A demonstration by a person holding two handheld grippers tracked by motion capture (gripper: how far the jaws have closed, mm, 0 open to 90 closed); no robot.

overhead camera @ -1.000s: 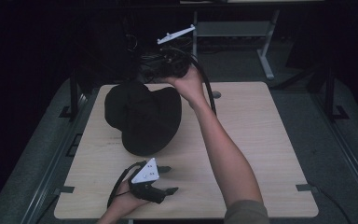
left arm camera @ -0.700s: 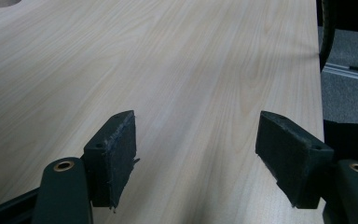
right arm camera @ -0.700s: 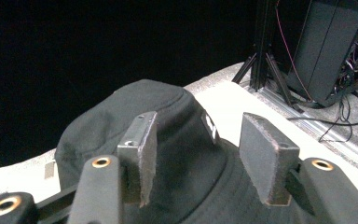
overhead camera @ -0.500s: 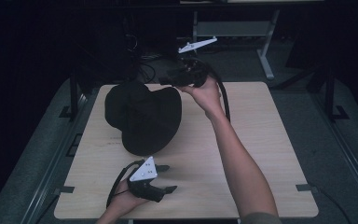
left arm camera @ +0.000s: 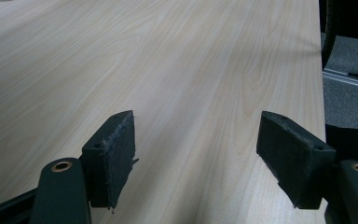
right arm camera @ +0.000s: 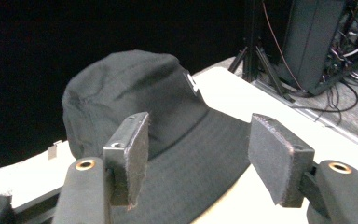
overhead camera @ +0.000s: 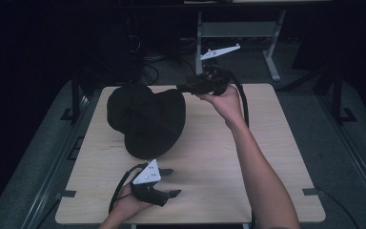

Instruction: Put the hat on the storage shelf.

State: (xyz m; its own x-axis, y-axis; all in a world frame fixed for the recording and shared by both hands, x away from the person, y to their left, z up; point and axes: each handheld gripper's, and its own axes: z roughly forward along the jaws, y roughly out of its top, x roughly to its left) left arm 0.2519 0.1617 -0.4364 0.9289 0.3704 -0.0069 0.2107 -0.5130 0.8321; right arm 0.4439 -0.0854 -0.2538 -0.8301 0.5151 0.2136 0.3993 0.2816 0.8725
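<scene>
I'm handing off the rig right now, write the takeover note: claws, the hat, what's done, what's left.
Right claw: open, holding nothing, raised at the table's far edge, aimed at the brim of the black hat.
Left claw: open, holding nothing, low over bare wood near the front edge of the table.
Hat: lying on the table's far left part, crown up, brim spread; neither claw touches it.
Done: nothing gripped.
Left: probably close the right claw on the brim, then handle the hat.

A black bucket hat [overhead camera: 145,119] lies on the light wooden table [overhead camera: 267,181].
</scene>
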